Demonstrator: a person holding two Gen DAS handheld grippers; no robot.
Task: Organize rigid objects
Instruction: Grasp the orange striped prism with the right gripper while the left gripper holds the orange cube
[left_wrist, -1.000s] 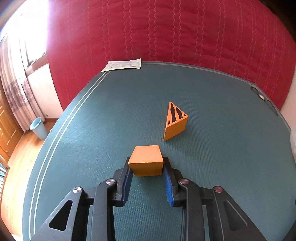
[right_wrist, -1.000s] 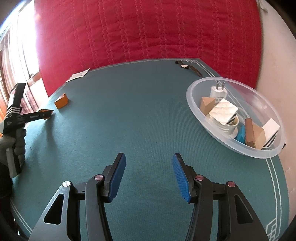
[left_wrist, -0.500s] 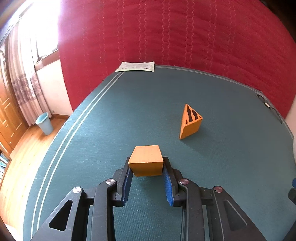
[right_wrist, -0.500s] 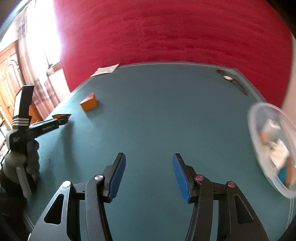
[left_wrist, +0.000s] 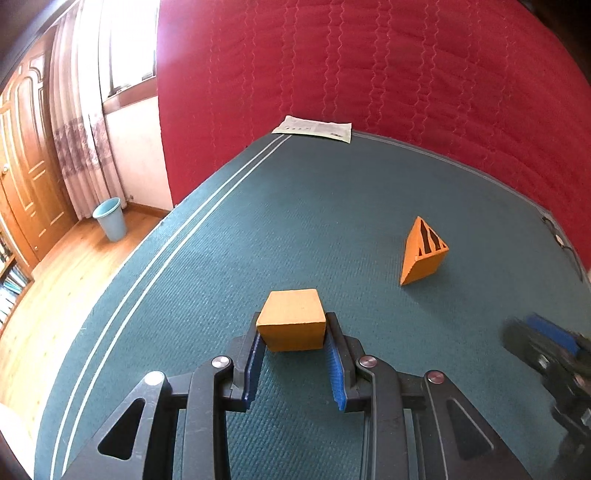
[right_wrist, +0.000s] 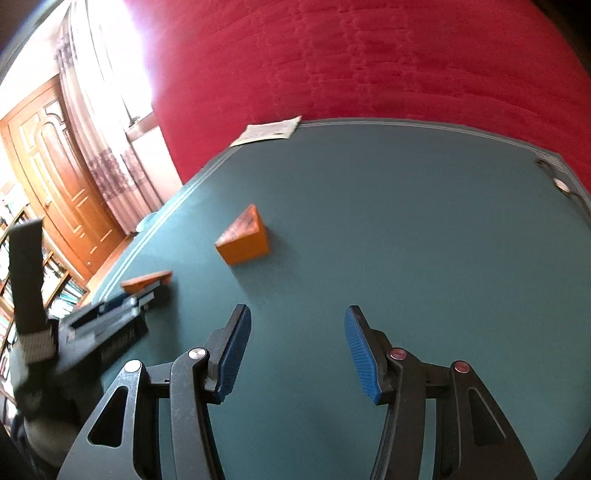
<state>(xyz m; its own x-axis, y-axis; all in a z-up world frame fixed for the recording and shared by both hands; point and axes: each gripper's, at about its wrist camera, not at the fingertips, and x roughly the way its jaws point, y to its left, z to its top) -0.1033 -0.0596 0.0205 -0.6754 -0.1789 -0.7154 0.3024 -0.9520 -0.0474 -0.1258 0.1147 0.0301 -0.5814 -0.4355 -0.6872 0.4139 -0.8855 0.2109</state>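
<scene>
My left gripper (left_wrist: 291, 338) is shut on an orange block (left_wrist: 291, 319) and holds it over the green table (left_wrist: 295, 206). An orange wedge with black stripes (left_wrist: 423, 253) stands on the table ahead and to the right of it. My right gripper (right_wrist: 297, 325) is open and empty, and the same wedge (right_wrist: 245, 240) lies ahead and to its left. The left gripper with its block (right_wrist: 146, 282) shows at the left of the right wrist view. The right gripper's blurred tip (left_wrist: 546, 338) shows at the right edge of the left wrist view.
A white paper sheet (left_wrist: 314, 127) lies at the table's far edge against the red quilted backdrop (left_wrist: 369, 74). A small watch-like item (right_wrist: 559, 182) lies at the far right corner. A blue bin (left_wrist: 109, 218) stands on the wood floor left of the table.
Both grippers have swung left. The clear bowl of objects has left the right wrist view, and the wedge now lies closer ahead of the right gripper. The left gripper still holds the block.
</scene>
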